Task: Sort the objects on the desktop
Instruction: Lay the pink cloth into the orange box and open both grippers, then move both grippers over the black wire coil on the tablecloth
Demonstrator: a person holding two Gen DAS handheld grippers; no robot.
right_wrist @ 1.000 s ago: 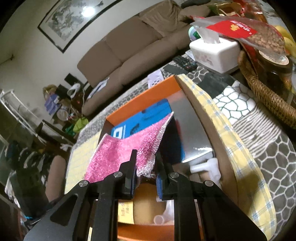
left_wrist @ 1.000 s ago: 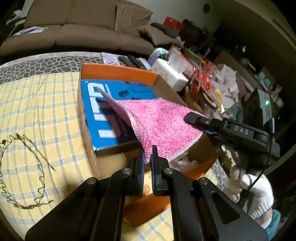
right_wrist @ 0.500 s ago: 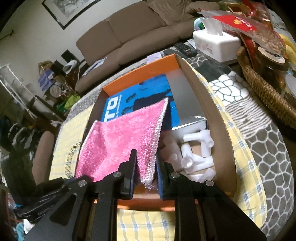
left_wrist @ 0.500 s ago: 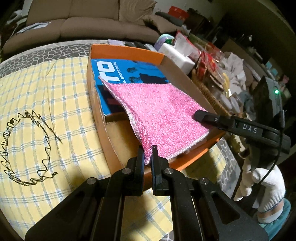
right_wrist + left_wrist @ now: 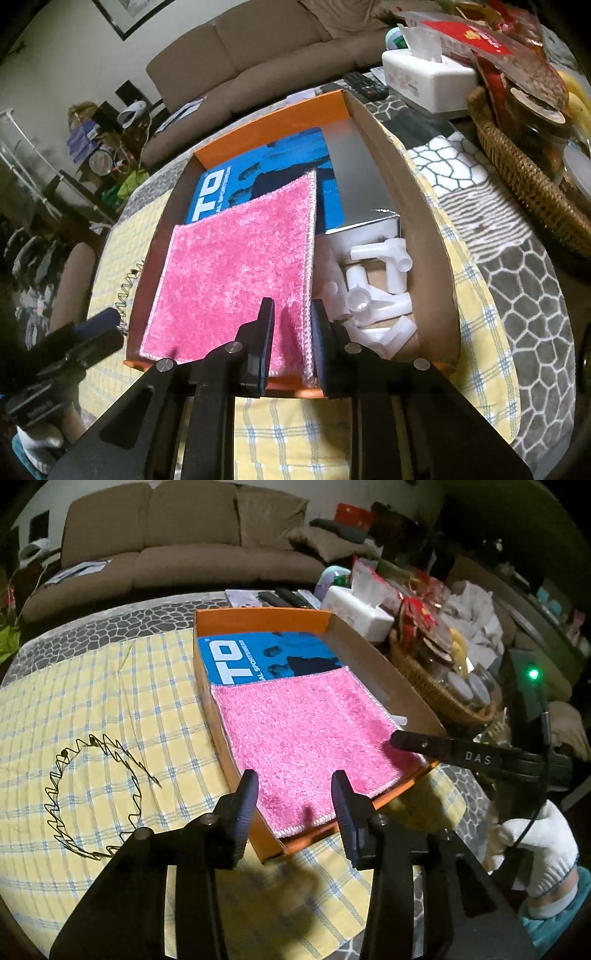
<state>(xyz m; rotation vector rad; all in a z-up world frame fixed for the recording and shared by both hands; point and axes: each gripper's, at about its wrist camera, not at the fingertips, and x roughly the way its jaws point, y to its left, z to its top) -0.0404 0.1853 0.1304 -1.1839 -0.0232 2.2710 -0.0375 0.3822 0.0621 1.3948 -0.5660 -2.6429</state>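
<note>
A pink cloth [image 5: 306, 734] lies flat in the orange cardboard box [image 5: 258, 618], partly over a blue magazine [image 5: 266, 657]. My left gripper [image 5: 293, 794] is open, just above the cloth's near edge. My right gripper [image 5: 291, 325] is open, its jaws on either side of the cloth's near right corner [image 5: 236, 273]; it also shows in the left wrist view [image 5: 399, 738]. White plastic pipe fittings [image 5: 373, 288] lie in the box beside the cloth. A black zigzag wire hairband [image 5: 88, 797] lies on the yellow checked tablecloth [image 5: 110, 686], left of the box.
A white tissue box [image 5: 428, 77], remote controls [image 5: 364, 85] and a wicker basket [image 5: 524, 173] full of snacks stand right of and behind the orange box. A brown sofa [image 5: 177, 542] is beyond the table.
Both grippers lowered the pink cloth into the box and opened, letting it go. The cloth went from hanging stretched between them to lying flat.
</note>
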